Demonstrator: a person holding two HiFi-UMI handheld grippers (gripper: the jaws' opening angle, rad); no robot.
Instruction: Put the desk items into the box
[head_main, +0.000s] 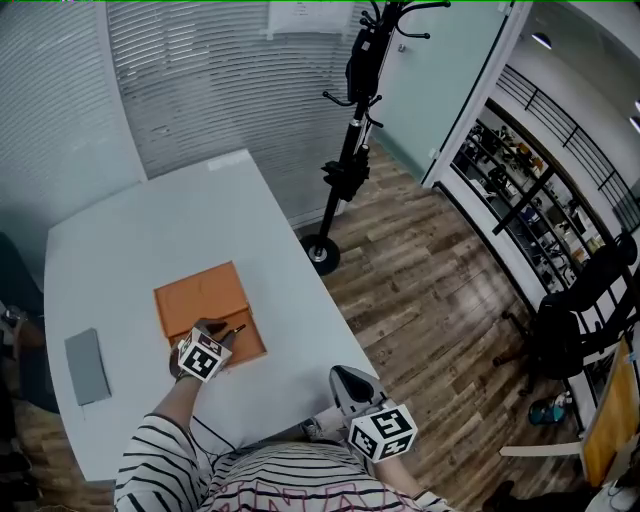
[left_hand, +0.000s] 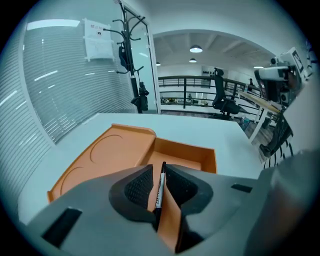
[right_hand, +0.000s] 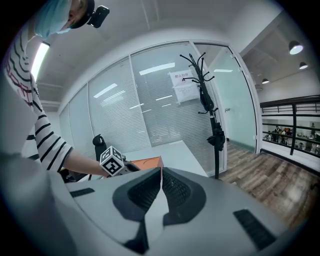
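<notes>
An orange box lies on the white table; its open compartment is at the near right, beside a flat lid part. My left gripper hovers over the box's near edge, shut on a thin black pen that points toward the compartment. The pen's tip sticks out past the jaws. My right gripper hangs off the table's near right edge, shut with nothing in it. In the right gripper view, the left gripper's marker cube sits in front of the box.
A flat grey item lies near the table's left edge. A black coat stand stands on the wood floor beyond the table's right side. A black office chair is at the far right. Blinds cover the glass wall behind the table.
</notes>
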